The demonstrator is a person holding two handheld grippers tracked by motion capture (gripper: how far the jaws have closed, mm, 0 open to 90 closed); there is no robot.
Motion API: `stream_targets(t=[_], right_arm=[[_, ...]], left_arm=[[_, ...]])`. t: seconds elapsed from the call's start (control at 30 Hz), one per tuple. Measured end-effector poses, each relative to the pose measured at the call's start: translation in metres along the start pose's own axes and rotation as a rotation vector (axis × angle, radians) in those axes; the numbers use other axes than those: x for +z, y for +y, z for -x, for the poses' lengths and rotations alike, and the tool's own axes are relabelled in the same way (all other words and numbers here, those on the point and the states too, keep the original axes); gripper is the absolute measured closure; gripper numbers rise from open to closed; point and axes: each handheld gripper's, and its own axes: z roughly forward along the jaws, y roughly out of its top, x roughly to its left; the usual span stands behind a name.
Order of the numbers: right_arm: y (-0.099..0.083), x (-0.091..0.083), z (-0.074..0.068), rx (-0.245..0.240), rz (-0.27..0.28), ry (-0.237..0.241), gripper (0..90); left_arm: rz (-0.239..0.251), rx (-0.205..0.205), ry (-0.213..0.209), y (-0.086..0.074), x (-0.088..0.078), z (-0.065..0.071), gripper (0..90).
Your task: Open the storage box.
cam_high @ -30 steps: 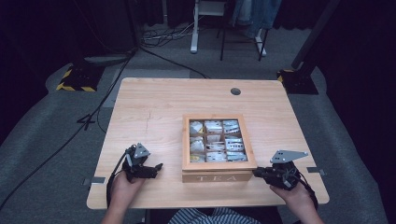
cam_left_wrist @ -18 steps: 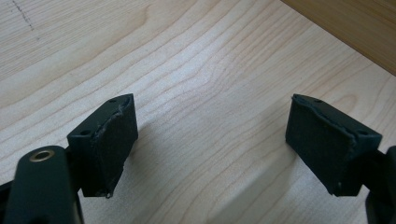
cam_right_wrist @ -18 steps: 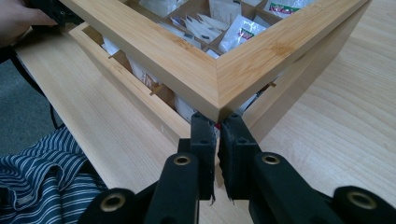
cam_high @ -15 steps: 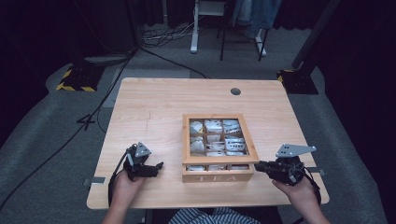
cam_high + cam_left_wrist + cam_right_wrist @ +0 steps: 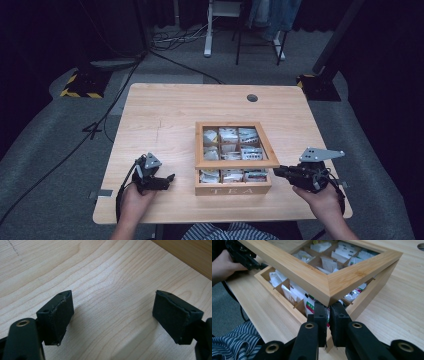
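From above I see the tea box (image 5: 233, 156) near the table's (image 5: 165, 115) front edge. My right tool's (image 5: 327, 308) view shows its closed jaws under the raised lid (image 5: 322, 282) corner; whether they pinch anything is hidden. Left tool (image 5: 113, 315) gapes wide over bare wood.

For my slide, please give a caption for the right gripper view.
Shut right hand-held gripper under the raised corner of the tea box lid.

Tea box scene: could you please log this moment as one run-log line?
right gripper: shut, under lid corner | lid: ajar | left gripper: open, on table | tea box: sachets inside
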Motion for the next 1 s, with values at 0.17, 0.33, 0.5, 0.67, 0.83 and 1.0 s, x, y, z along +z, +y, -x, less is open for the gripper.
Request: stream_targets(t=[0.17,0.33,0.5,0.67,0.83,1.0], right_arm=[[0.006,0.0,0.001,0.006,0.016,0.0,84.2],[0.013,-0.001,0.003,0.009,0.033,-0.009,84.2],[0.019,-0.002,0.005,0.001,0.051,-0.016,84.2],[0.023,0.0,0.006,0.002,0.054,-0.021,84.2],[0.03,0.0,0.008,-0.003,0.058,-0.032,84.3],[0.035,0.0,0.011,0.005,0.069,-0.028,84.2]], left_arm=[[0.0,0.0,0.0,0.0,0.0,0.0,17.9],[0.0,0.0,0.0,0.0,0.0,0.0,17.9],[0.003,-0.009,0.009,0.0,0.0,0.002,18.3],[0.0,-0.007,0.016,0.001,-0.001,0.003,24.1],[-0.007,-0.016,0.013,0.002,-0.002,0.003,26.7],[0.006,-0.042,0.013,0.002,-0.005,0.002,30.7]])
